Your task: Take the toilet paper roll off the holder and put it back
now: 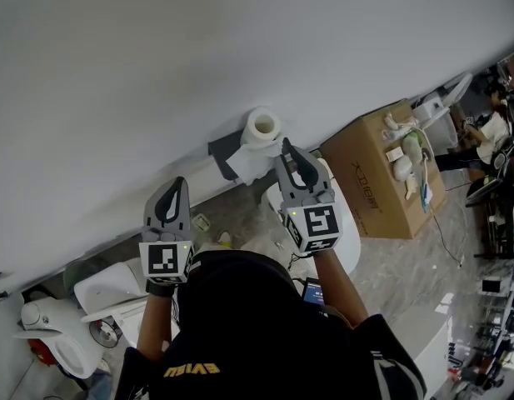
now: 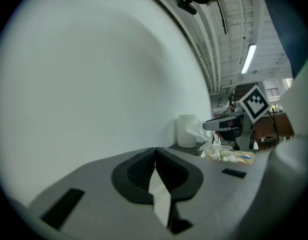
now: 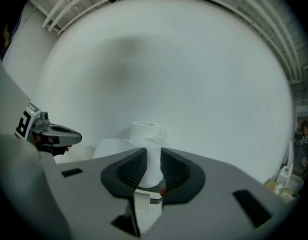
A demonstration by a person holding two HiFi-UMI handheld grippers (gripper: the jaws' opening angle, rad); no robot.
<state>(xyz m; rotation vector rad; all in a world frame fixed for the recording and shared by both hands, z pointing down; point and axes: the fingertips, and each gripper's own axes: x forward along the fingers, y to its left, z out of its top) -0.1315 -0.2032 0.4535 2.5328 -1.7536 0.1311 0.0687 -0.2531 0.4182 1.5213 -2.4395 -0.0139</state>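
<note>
White toilet paper roll (image 1: 262, 127) upright on dark holder (image 1: 222, 147) at far wall. Right gripper (image 3: 153, 154) jaws narrow, pinching its paper: best lift straight, gently. Left gripper (image 2: 154, 154) jaws together, empty.

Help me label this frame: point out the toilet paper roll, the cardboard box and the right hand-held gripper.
toilet paper roll (image 1: 255, 133), head view, white end face.
cardboard box (image 1: 375, 192), head view, brown printed panel.
right hand-held gripper (image 1: 288, 151), head view, between its fingertips.
</note>
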